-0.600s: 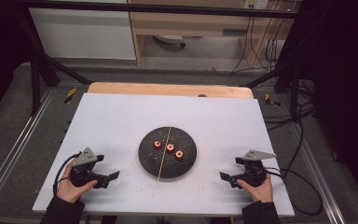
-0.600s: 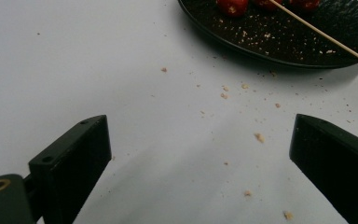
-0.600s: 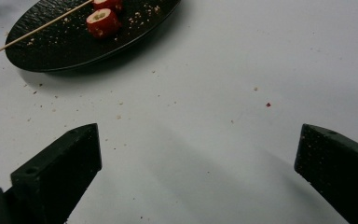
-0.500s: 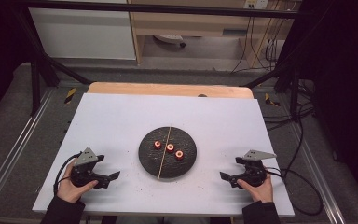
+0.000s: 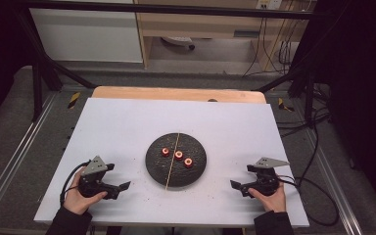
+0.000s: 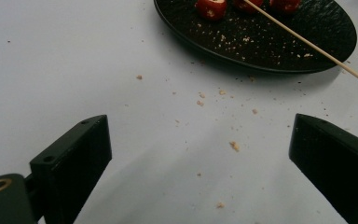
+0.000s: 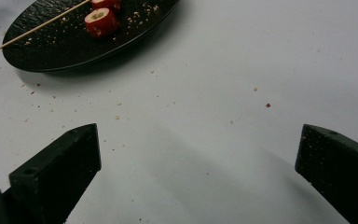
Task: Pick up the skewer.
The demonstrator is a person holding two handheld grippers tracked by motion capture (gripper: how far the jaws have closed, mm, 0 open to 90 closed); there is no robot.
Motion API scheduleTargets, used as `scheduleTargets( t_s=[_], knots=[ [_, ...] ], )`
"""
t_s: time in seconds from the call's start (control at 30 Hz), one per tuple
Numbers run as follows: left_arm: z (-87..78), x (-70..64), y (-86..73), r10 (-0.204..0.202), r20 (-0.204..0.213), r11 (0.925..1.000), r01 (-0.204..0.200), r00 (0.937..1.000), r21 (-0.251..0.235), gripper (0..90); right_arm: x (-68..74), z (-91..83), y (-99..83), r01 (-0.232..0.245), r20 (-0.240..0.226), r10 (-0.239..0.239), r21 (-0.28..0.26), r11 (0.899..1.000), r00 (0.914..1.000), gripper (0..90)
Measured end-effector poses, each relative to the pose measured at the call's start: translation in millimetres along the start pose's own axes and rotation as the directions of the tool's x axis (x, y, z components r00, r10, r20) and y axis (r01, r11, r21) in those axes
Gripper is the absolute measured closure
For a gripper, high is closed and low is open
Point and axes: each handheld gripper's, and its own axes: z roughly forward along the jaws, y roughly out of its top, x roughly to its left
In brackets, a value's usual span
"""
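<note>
Nothing has shifted since the earlier frame: both grippers rest where they were and the plate's load lies as before. The white table [image 5: 127, 127] spreads under everything, dotted with crumbs near its front half. At its centre sits the round black plate [image 5: 176, 159], well apart from either hand. A thin wooden skewer [image 5: 172, 160] lies across the plate from far rim to near rim, its near tip jutting just past the edge. Three small red rolls [image 5: 178, 155] sit in a slanted row across the skewer. The left gripper [image 5: 121, 187] lies at the near left, jaws spread wide over bare table; the right gripper [image 5: 236, 185], at the near right, is likewise spread, holding nothing.
</note>
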Motion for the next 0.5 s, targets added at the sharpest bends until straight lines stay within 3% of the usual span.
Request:
scheduleTargets(
  t_s=[0.4,0.5],
  knots=[
    [0.3,-3.8,4.4,-0.023,-0.005,0.9997,0.023,0.9997,-0.006,9.5,-0.3,-0.6,0.2,0.004,0.003,-0.004,0.003,1.0,1.0,0.8],
    [0.0,-6.4,6.5,-0.025,0.005,0.9996,0.025,0.9997,-0.01,14.4,-0.3,-0.9,0.3,0.0,0.003,0.0,0.0,1.0,1.0,0.8]
  ],
)
